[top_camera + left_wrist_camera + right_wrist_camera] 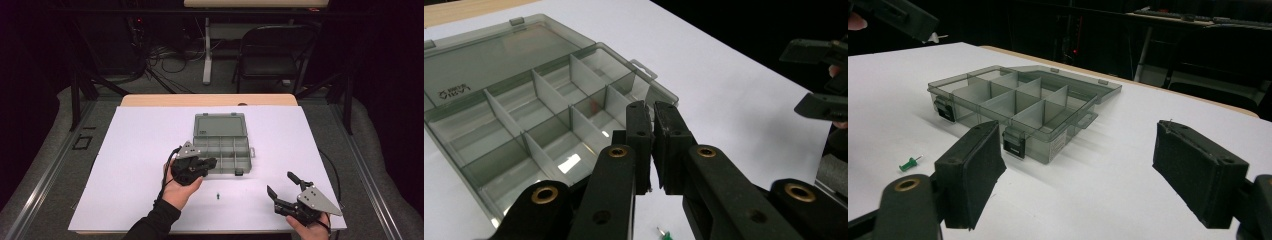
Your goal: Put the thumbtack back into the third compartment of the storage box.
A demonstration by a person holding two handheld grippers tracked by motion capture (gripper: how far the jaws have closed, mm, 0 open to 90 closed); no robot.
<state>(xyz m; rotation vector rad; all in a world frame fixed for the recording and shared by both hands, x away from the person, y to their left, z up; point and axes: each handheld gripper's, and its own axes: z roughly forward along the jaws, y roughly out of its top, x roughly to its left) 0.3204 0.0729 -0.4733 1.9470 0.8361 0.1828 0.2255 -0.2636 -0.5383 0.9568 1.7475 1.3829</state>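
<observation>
An open grey compartment box (222,148) (531,95) (1053,102) lies mid-table with its lid (220,125) folded back; its compartments look bare. My left gripper (214,161) (652,112) hovers at the box's near left corner with the jaws almost together. In the right gripper view a small white pin (939,36) pokes out at the tip of that left gripper (918,25). A green push pin (218,195) (665,233) (910,163) lies on the white sheet in front of the box. My right gripper (280,183) (1078,130) (819,77) rests open at the near right, nothing between its pads.
A white sheet (140,150) covers the table, with a wooden edge (150,100) at the far side. Beyond the table stand a folding chair (272,55) and a desk leg (207,50) with cables on the floor.
</observation>
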